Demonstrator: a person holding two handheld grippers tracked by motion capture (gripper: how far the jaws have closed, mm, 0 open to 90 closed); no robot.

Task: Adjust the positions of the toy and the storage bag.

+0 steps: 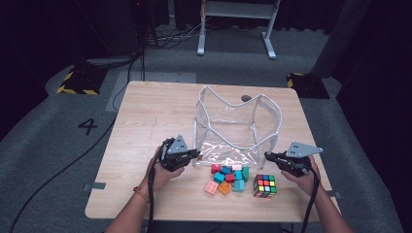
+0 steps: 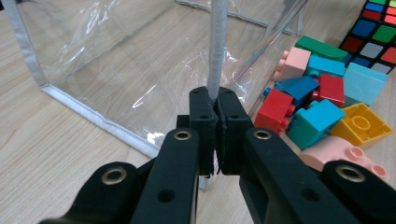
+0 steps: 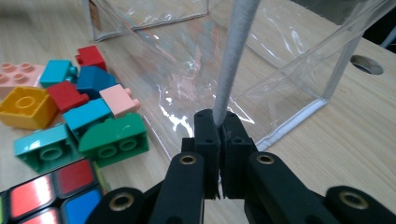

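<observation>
We see a clear plastic bag (image 1: pixel 236 125) with grey-white piping standing open on the wooden table (image 1: pixel 145 121), just past the middle. Its long axis runs from 9 to 3 o'clock across the table in the high view, and its mouth faces up.

Our left gripper (image 1: pixel 193 155) sits at the bag's 8 o'clock corner, and our right gripper (image 1: pixel 268 156) at its 4 o'clock corner, so the bag lies between the two, stretching away from them toward 12 o'clock.

In the left gripper view, the left gripper (image 2: pixel 215 109) has its jaws clenched on a strand of the bag's piping (image 2: pixel 217 46), which rises from the jaws straight toward 12 o'clock. The bag's clear wall spreads to 10 o'clock of the jaws.

In the right gripper view, the right gripper (image 3: pixel 219 126) is likewise clamped on a strand of piping (image 3: pixel 236 56), which runs up from the jaws toward 12 to 1 o'clock. The bag's wall extends from 11 to 2 o'clock beyond it.

A heap of toy bricks (image 1: pixel 228 177), red, teal, pink, orange and green, lies at the bag's 6 o'clock, just in front of it and between our hands. A puzzle cube (image 1: pixel 265 186) rests at 3 o'clock of the bricks, just beside them.
</observation>
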